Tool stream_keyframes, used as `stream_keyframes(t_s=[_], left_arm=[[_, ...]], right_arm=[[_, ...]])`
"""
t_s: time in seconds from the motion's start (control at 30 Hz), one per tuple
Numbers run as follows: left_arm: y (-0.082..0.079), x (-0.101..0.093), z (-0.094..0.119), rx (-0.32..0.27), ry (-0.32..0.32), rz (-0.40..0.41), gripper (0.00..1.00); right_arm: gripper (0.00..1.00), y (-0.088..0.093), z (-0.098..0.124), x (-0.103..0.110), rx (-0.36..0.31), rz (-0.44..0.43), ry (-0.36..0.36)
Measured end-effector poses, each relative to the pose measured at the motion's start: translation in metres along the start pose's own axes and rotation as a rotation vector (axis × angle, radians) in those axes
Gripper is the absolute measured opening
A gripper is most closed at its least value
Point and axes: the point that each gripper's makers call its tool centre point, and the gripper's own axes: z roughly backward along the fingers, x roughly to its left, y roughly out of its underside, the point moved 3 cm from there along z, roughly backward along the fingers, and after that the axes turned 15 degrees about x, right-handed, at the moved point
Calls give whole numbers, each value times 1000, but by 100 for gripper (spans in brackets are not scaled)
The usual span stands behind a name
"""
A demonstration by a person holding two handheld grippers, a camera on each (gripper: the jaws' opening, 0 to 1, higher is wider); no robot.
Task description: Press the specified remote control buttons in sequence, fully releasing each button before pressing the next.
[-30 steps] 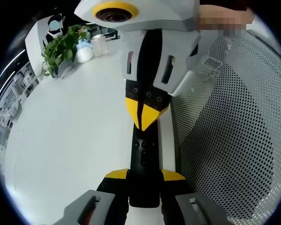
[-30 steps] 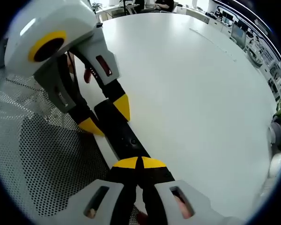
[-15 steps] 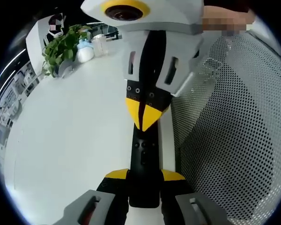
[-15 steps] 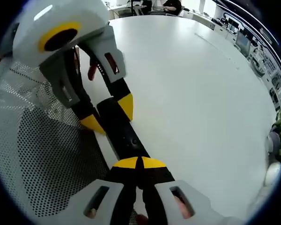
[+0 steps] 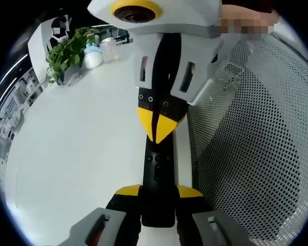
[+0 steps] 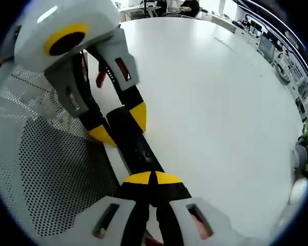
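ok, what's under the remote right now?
The black remote lies on a white strip on the white table, beside a perforated mesh tray. The left gripper clamps its near end; what's beneath there is covered.

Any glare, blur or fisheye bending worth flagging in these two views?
Left gripper view: sharp; the white table bows with fisheye distortion, and the black remote reads clearly. Right gripper view: the table is evenly bright without hard shadows, and the mesh basket curves strongly toward the frame edge.
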Motion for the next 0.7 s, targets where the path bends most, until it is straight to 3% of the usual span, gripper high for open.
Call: stream_keyframes(t_s=[0.37,0.7], left_arm=[[0,0,0,-1,-4,0,24],[0,0,0,-13,2,16,24]], right_arm=[[0,0,1,1,-23,86,21],[0,2,0,-3,-54,-28,-46]])
